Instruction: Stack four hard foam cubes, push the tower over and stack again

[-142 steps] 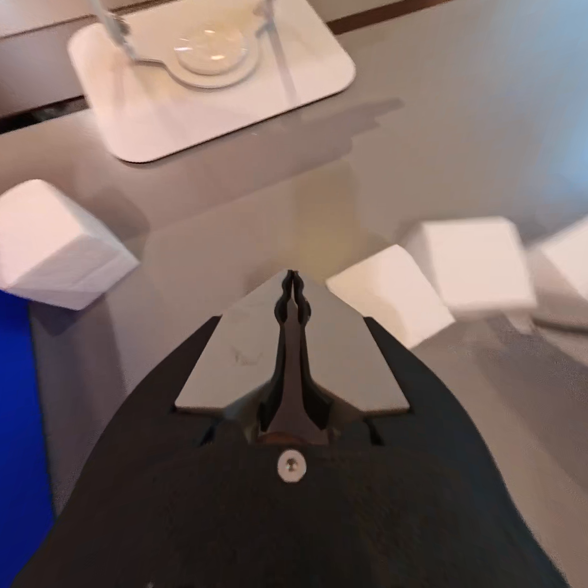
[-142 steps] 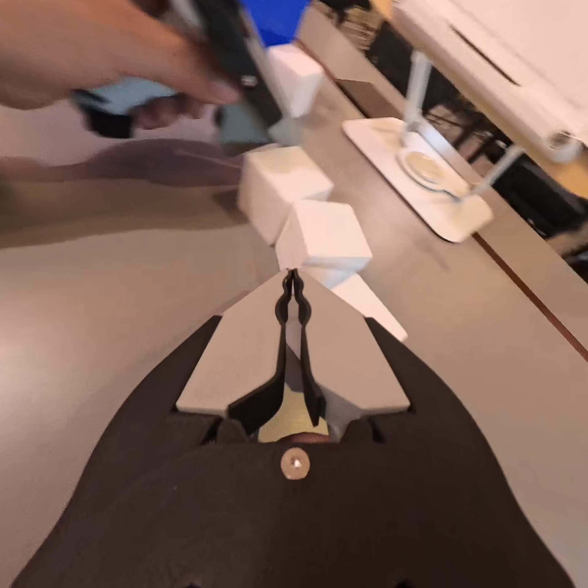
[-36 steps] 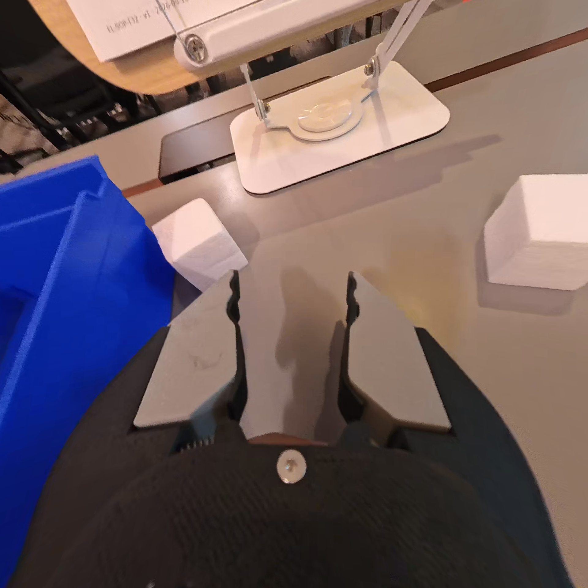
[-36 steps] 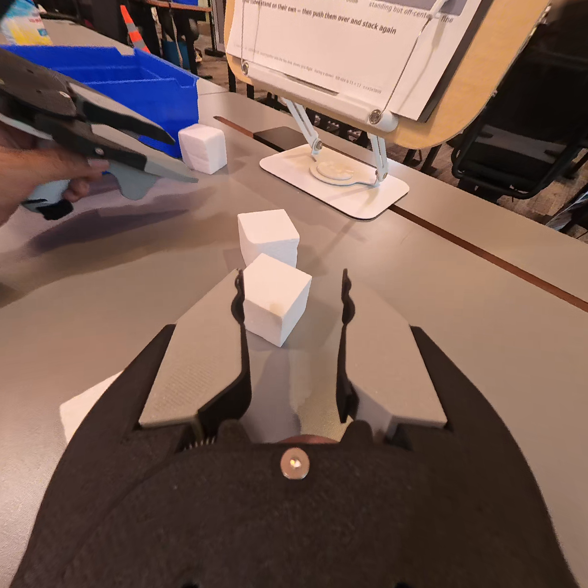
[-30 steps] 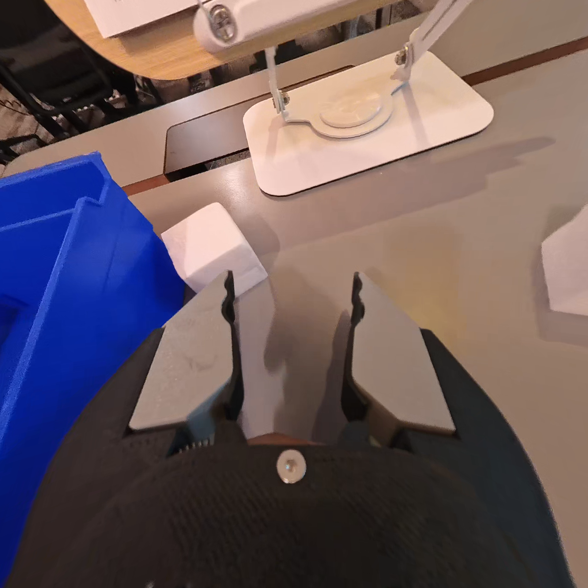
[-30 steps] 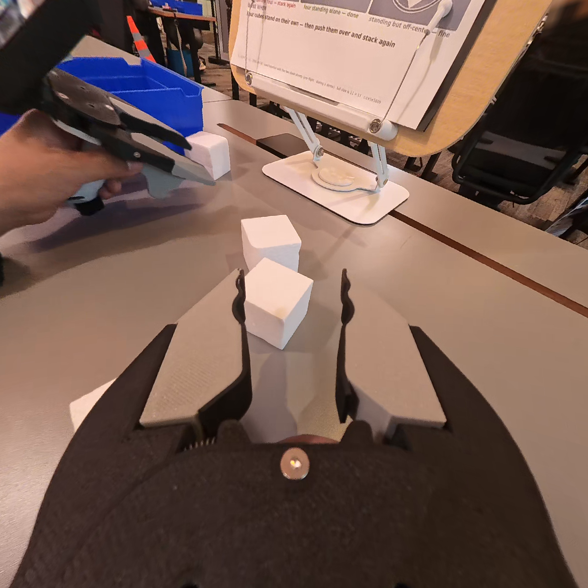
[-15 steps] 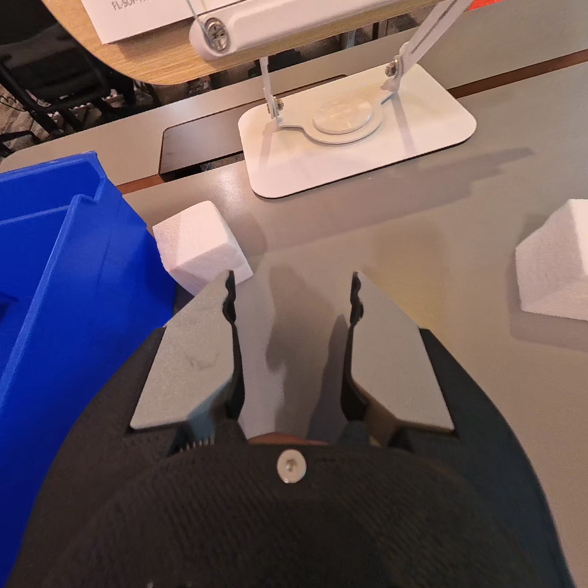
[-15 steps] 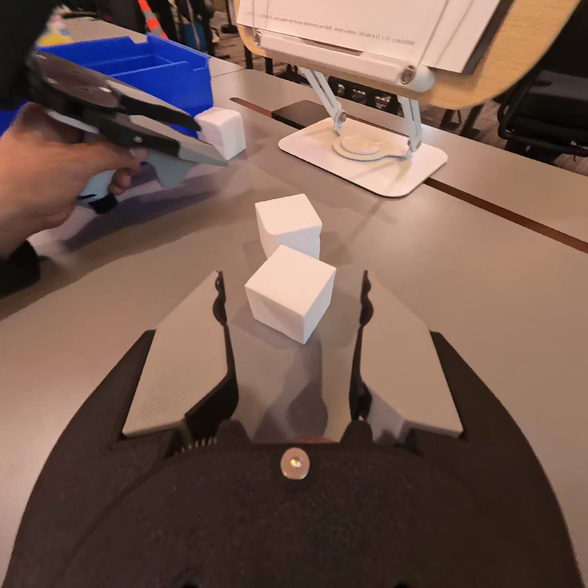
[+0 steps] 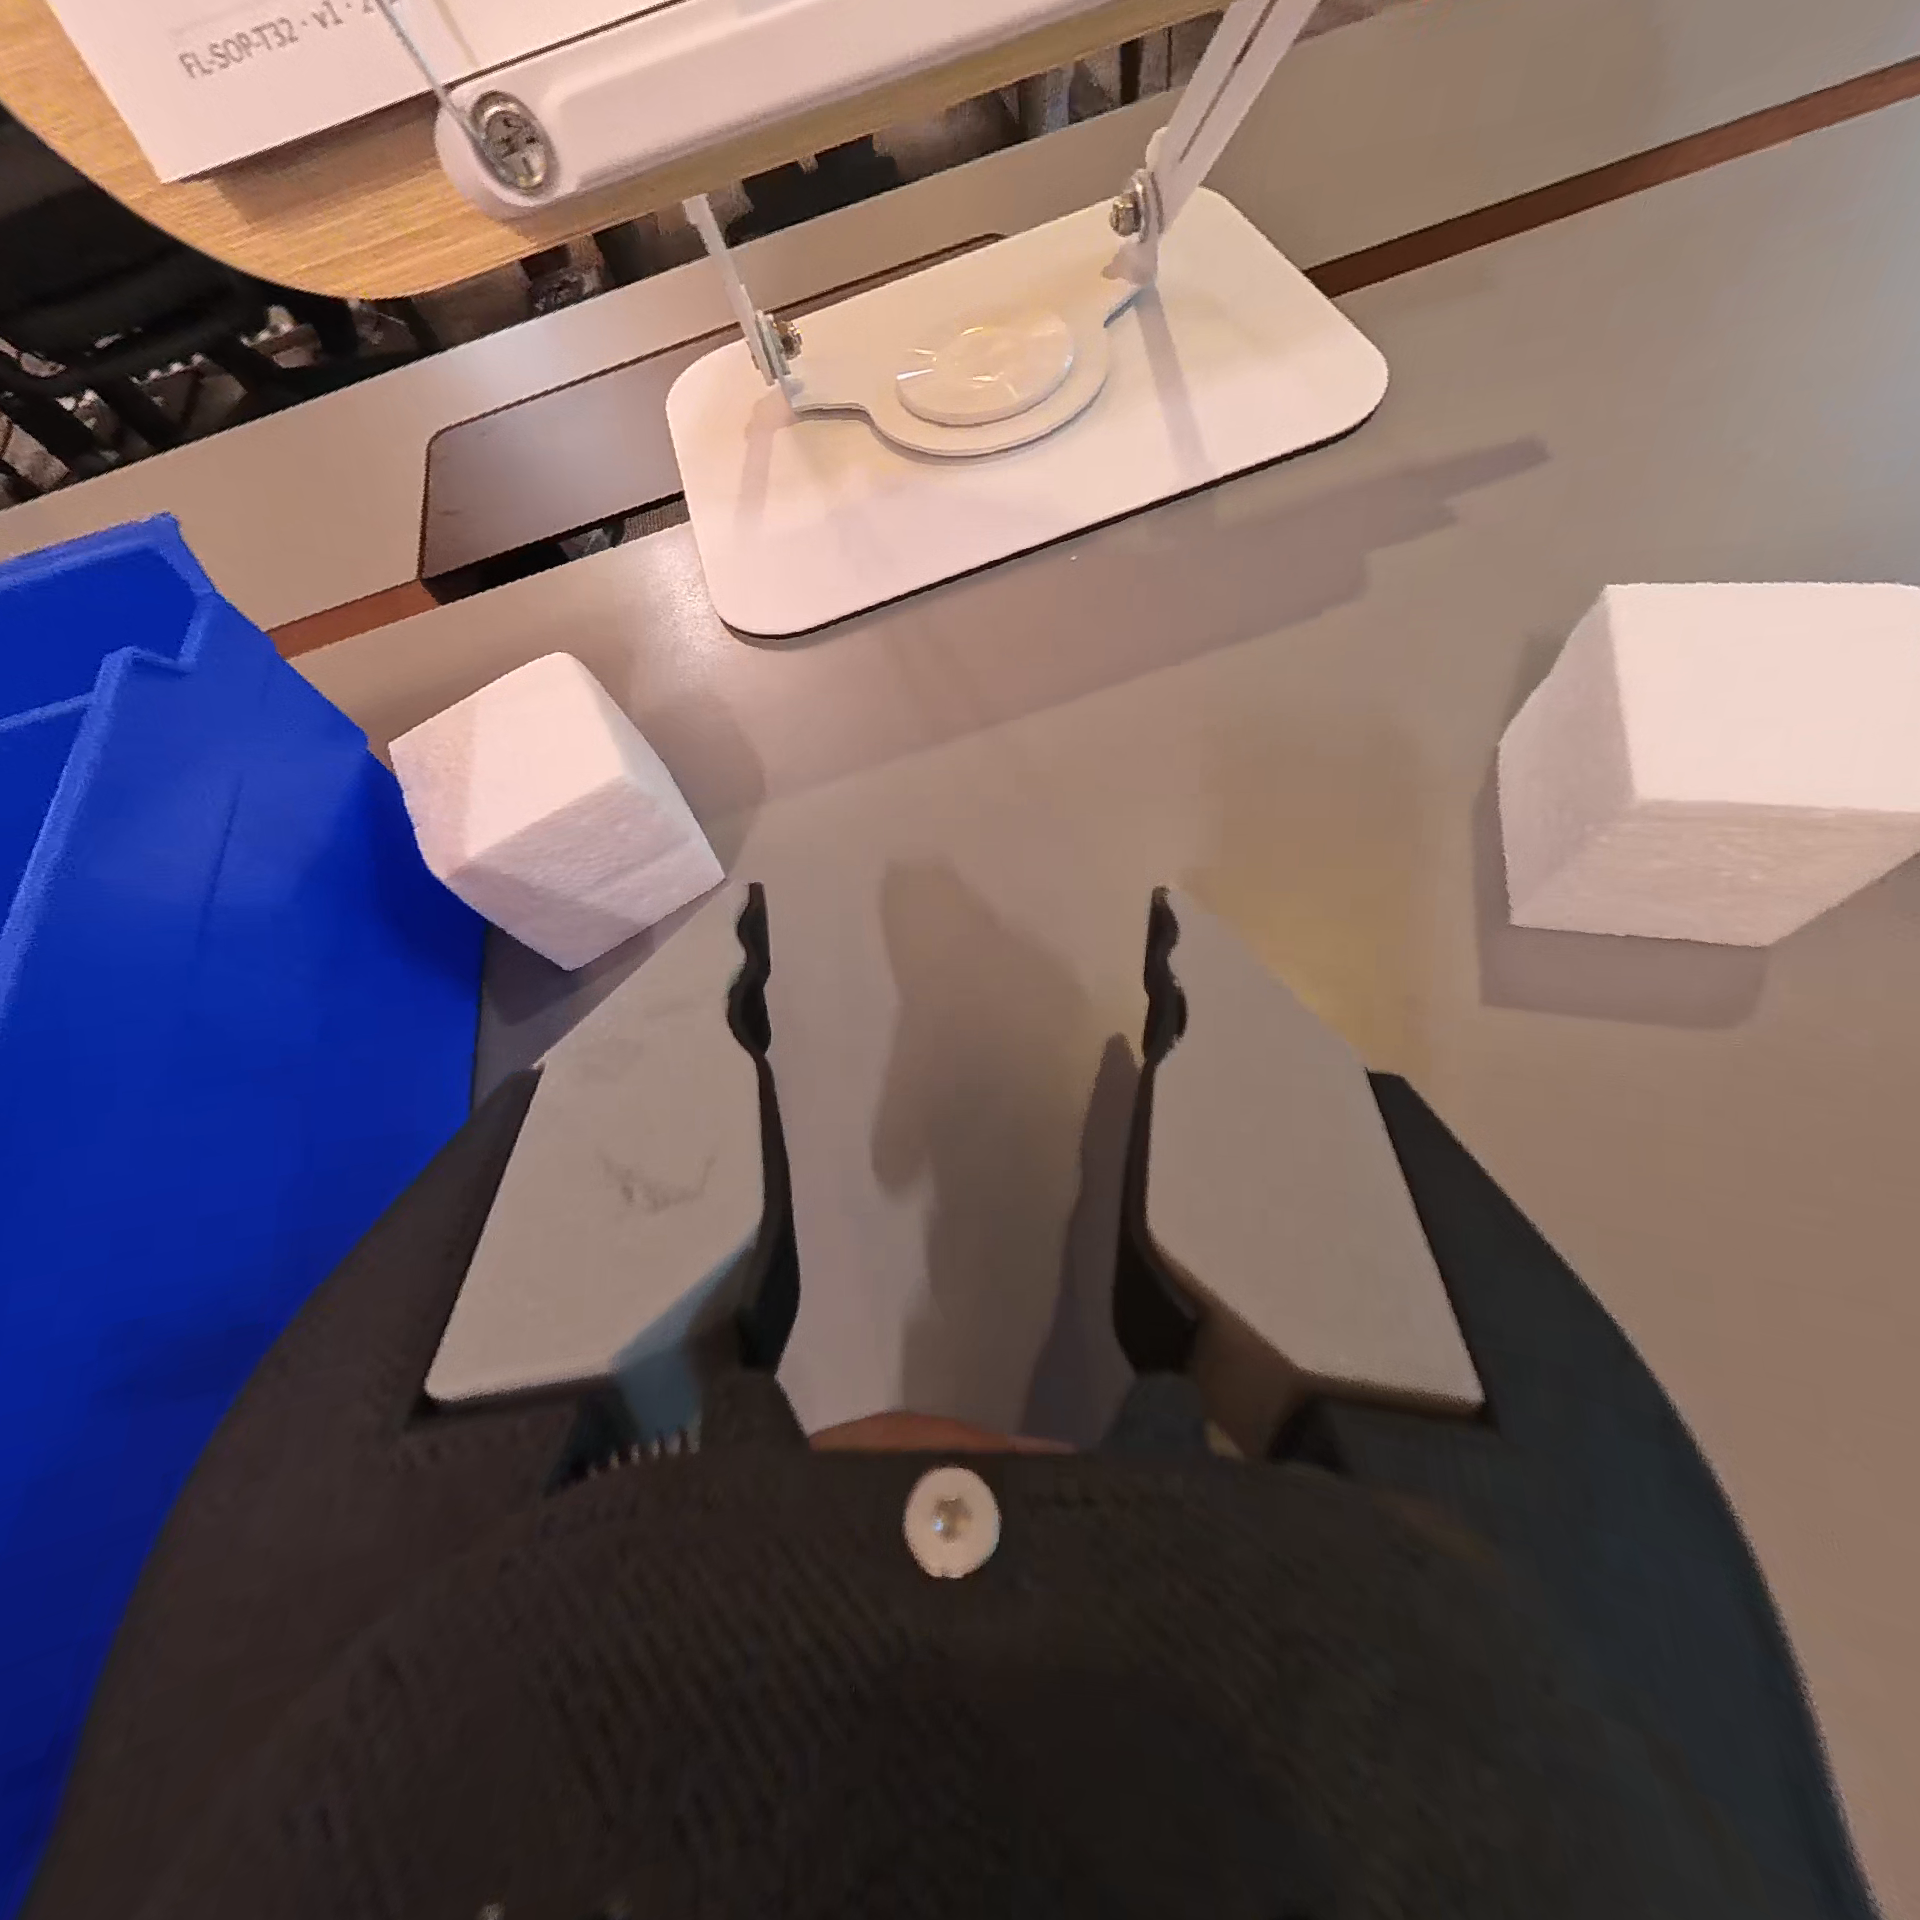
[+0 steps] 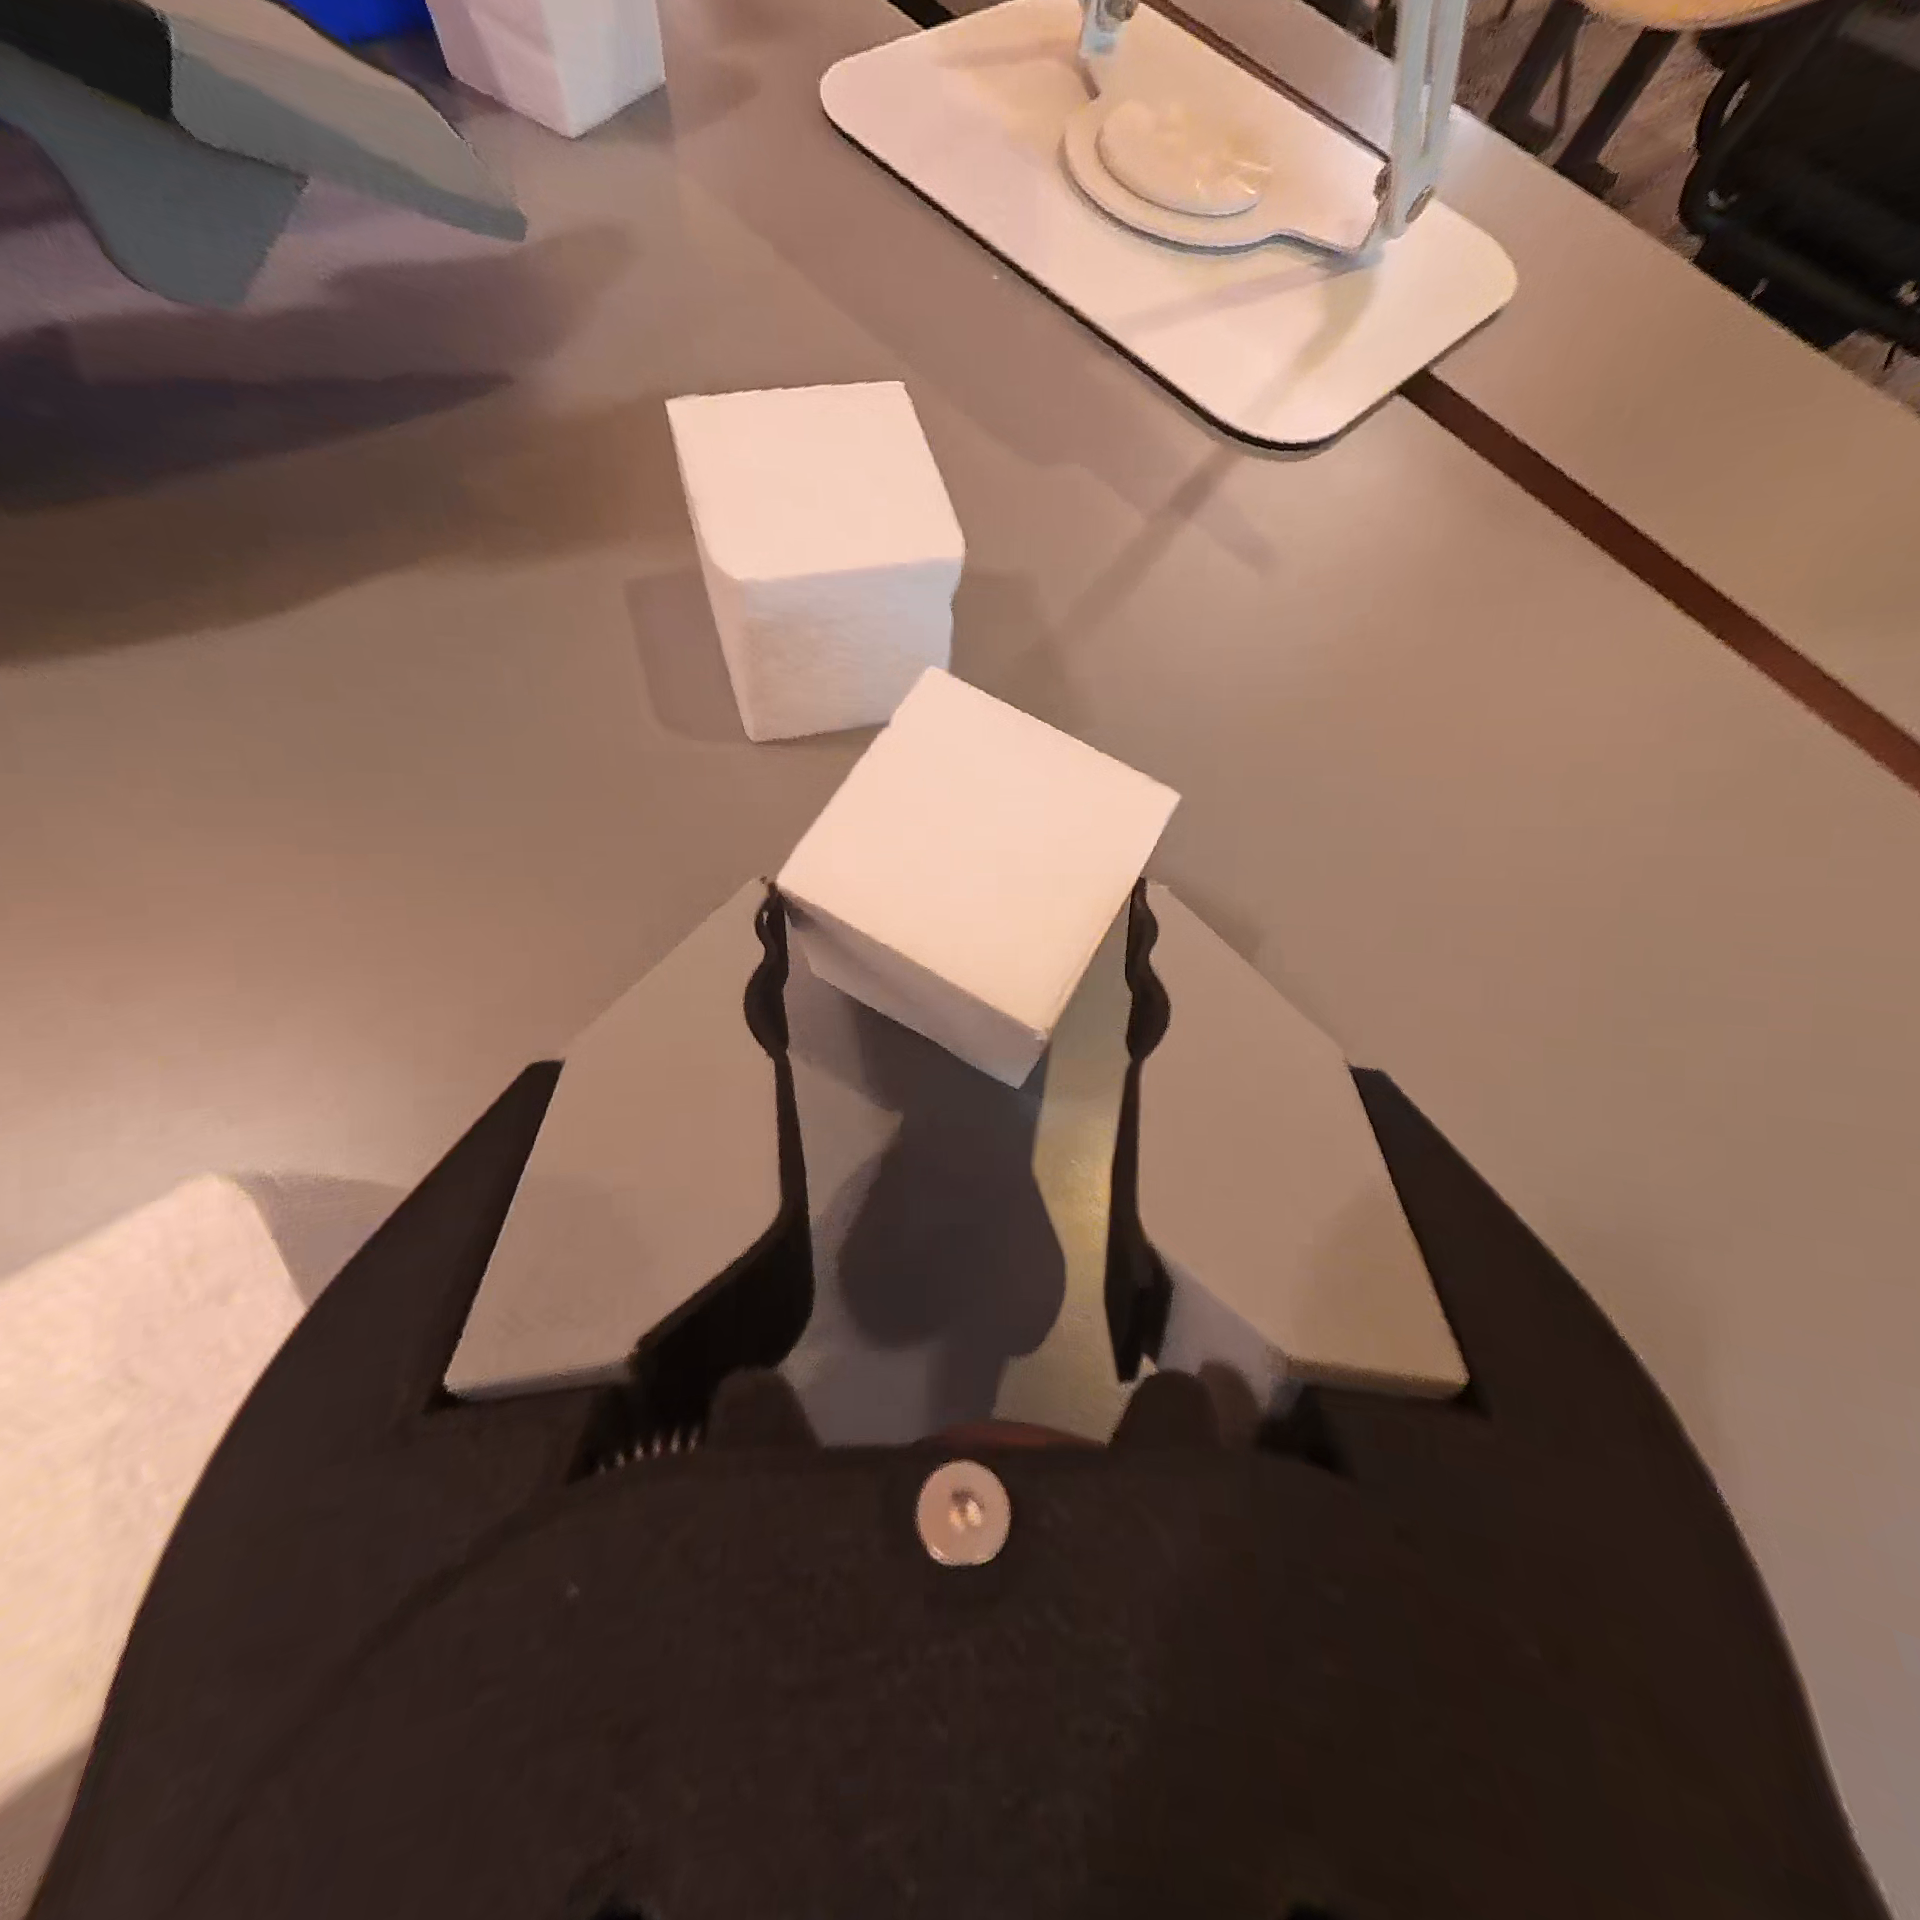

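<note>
Several white foam cubes lie apart on the grey table. My right gripper is shut on one cube, its fingertips touching the cube's two sides. A second cube stands just beyond it, a third lies at the lower left, and a fourth is far back. My left gripper is open and empty above the table. The far-back cube sits just left of its tips against the blue bin. Another cube is to its right.
A blue plastic bin stands at the left. A white document stand with a flat base sits at the back and also shows in the right wrist view. The left gripper shows at the upper left there.
My right gripper has moved forward and down and closed onto the near cube. My left gripper stays open and has shifted slightly right, bringing the right-hand cube further into view.
</note>
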`<action>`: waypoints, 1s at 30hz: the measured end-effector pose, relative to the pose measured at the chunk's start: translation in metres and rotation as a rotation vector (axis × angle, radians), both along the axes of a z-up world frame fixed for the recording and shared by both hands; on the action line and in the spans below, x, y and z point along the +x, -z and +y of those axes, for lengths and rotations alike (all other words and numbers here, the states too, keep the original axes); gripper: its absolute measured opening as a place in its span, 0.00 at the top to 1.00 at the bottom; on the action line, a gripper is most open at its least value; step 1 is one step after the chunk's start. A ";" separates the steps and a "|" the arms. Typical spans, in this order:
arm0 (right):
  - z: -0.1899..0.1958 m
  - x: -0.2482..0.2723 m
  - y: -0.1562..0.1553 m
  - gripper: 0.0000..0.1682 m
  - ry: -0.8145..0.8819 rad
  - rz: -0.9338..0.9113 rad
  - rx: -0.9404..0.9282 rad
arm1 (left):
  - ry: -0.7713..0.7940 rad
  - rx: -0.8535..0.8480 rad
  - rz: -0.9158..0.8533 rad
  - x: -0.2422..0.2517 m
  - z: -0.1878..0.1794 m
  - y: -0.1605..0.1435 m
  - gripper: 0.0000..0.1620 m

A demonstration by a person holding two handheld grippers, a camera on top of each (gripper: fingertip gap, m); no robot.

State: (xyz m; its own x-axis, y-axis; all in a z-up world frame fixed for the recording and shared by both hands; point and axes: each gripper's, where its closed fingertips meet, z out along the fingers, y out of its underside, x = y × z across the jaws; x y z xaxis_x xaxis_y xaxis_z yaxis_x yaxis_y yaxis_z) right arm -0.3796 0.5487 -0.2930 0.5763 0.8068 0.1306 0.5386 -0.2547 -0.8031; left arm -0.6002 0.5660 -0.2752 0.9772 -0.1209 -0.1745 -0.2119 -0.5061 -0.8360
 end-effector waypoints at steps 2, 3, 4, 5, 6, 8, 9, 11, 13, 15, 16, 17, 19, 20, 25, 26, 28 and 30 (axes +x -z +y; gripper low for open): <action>0.002 0.011 -0.004 0.62 -0.012 -0.012 0.026 | 0.011 -0.005 0.006 0.003 -0.001 0.001 0.56; 0.002 0.017 -0.004 0.62 -0.024 -0.017 0.026 | 0.016 -0.007 0.008 0.005 -0.001 0.001 0.56; 0.002 0.024 -0.002 0.62 -0.021 -0.025 0.016 | 0.021 -0.009 0.009 0.006 -0.001 0.001 0.56; 0.003 0.029 0.000 0.62 -0.021 -0.025 0.004 | 0.025 -0.013 0.011 0.007 -0.001 0.002 0.56; 0.002 0.031 0.000 0.62 -0.032 -0.014 -0.009 | 0.028 -0.017 0.013 0.008 -0.001 0.003 0.56; 0.001 0.033 -0.002 0.62 -0.053 0.021 -0.027 | 0.032 -0.025 0.018 0.009 -0.001 0.006 0.56; -0.001 0.034 -0.004 0.62 -0.067 0.035 -0.035 | 0.032 -0.027 0.018 0.009 -0.001 0.006 0.56; -0.008 0.032 -0.009 0.63 -0.126 0.060 -0.047 | 0.035 -0.032 0.011 0.009 -0.002 0.007 0.56; -0.014 0.034 -0.014 0.63 -0.188 0.062 -0.042 | 0.038 -0.031 0.004 0.009 -0.002 0.007 0.56; -0.022 0.039 -0.013 0.62 -0.252 0.040 -0.034 | 0.041 -0.031 0.000 0.009 -0.002 0.006 0.56; -0.025 0.043 -0.012 0.63 -0.280 0.022 -0.028 | 0.042 -0.031 -0.003 0.009 -0.002 0.007 0.56; -0.029 0.047 -0.010 0.63 -0.309 0.002 -0.024 | 0.044 -0.032 -0.005 0.009 -0.003 0.007 0.56; -0.034 0.056 -0.006 0.63 -0.352 -0.035 -0.020 | 0.048 -0.035 -0.004 0.010 -0.003 0.007 0.57; -0.039 0.059 -0.005 0.63 -0.383 -0.040 -0.026 | 0.049 -0.037 -0.002 0.010 -0.003 0.008 0.57; -0.060 0.072 -0.001 0.63 -0.497 -0.032 -0.065 | 0.054 -0.045 0.005 0.010 -0.002 0.010 0.57; -0.061 0.074 -0.002 0.63 -0.505 -0.036 -0.063 | 0.055 -0.050 0.005 0.010 -0.002 0.011 0.57; -0.062 0.077 -0.007 0.63 -0.517 -0.025 -0.056 | 0.054 -0.057 0.006 0.010 -0.003 0.013 0.57; -0.069 0.074 -0.022 0.63 -0.555 0.047 -0.053 | 0.052 -0.060 0.000 0.010 -0.003 0.014 0.57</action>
State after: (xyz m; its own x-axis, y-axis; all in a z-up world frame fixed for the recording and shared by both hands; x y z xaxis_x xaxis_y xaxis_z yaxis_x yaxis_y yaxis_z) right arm -0.3051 0.4796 -0.2711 0.0673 0.9956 0.0658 0.5673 0.0161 -0.8234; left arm -0.5906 0.5632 -0.2892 0.9693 -0.1819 -0.1652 -0.2391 -0.5439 -0.8043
